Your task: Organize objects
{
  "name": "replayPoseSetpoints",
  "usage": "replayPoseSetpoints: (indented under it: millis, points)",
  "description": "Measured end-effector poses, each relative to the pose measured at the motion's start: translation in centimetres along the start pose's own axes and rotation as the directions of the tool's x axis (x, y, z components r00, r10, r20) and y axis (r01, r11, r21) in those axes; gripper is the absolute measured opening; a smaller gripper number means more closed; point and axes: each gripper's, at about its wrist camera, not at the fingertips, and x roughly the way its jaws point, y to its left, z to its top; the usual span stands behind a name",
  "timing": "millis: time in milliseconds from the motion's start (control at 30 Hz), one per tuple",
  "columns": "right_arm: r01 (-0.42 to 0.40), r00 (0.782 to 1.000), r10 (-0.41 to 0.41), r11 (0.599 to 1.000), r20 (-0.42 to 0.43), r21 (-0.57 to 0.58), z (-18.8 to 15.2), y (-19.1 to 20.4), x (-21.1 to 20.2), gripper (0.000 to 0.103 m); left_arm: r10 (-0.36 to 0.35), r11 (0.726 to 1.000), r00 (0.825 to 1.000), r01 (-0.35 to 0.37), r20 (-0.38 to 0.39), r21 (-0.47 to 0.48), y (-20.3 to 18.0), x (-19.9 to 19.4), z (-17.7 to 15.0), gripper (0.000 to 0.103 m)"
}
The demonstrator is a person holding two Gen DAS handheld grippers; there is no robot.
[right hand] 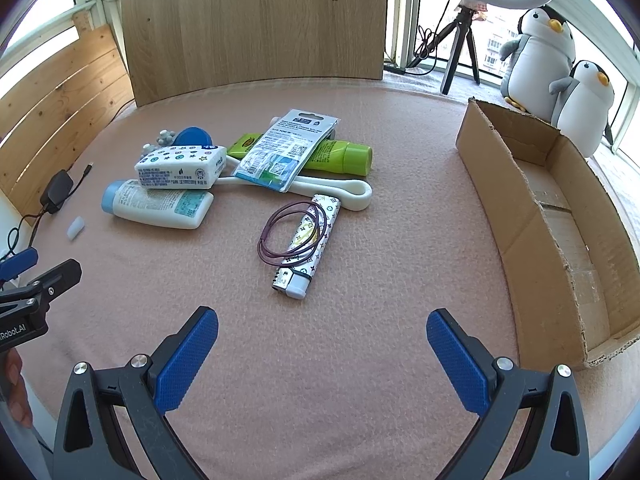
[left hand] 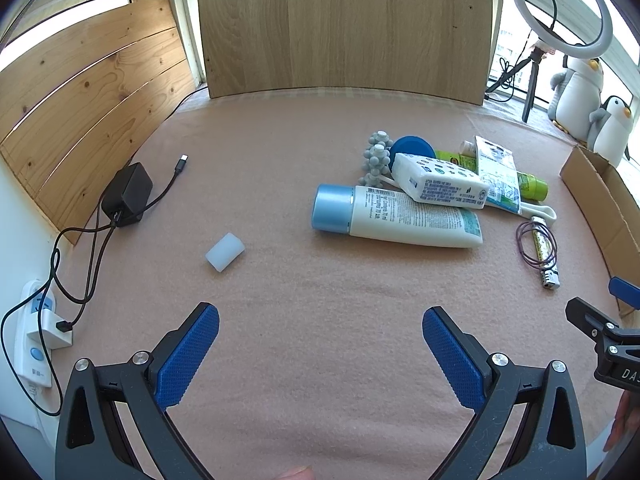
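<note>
A jumble of toiletries is seen heaped on a pink felt-like cloth (right hand: 360,360), with an open cardboard box (right hand: 500,184) standing empty to the right, presumably the place into which the items are to be sorted. The left gripper (left hand: 320,344) and the right gripper (right hand: 322,344) are both held low over bare cloth, each with its blue, knurled pads spread wide and nothing between them. Nearest the right gripper lies a patterned lighter (right hand: 308,248), hard and slim, with thin purple hair ties (right hand: 280,236) looped loosely across it; the lighter is judged light and rigid, best pinched across its narrow body, though the ties may slide off. A white lotion tube (right hand: 160,208) with a pale blue cap is pinned under a soft tissue pack (right hand: 180,168); the tube is likely smooth and yielding, so a hold near the firm cap end is advised. A green tube (right hand: 336,156) is partly covered by a flat, glossy blister pack (right hand: 280,152), and a long white plastic handle (right hand: 352,194) runs beneath. Well apart on the left lies a small translucent cap (left hand: 225,251), judged slippery and apt to roll.
</note>
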Motion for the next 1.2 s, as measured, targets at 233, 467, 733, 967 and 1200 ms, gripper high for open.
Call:
replayPoseSetpoints:
  millis: [233,467,733,967,1200]
  points:
    - [-0.001,1.000,0.001,1.000,-0.002,0.000,0.1,0.0,0.2,0.103,0.000,1.000,1.000,0.000,-0.003,-0.003,0.0,0.2,0.1,0.103]
    - [-0.001,1.000,0.001,1.000,-0.003,-0.002,0.2,0.0,0.3,0.103,0.001,1.000,1.000,-0.001,-0.005,-0.006,0.0,0.3,0.2,0.103]
    - [0.001,1.000,-0.001,1.000,-0.009,-0.003,0.5,-0.1,0.8,0.103,0.006,1.000,1.000,-0.006,-0.013,-0.013,0.1,1.0,0.7,0.103]
    - [0.001,1.000,-0.001,1.000,-0.018,-0.023,1.7,-0.2,2.4,0.103,0.019,0.997,1.000,-0.020,-0.022,-0.079,3.4,1.9,1.1,0.103]
    - [-0.045,0.999,0.045,0.997,0.001,-0.067,3.0,1.1,3.0,0.103,0.051,0.982,0.998,-0.056,-0.034,-0.182,9.7,3.6,0.8,0.103]
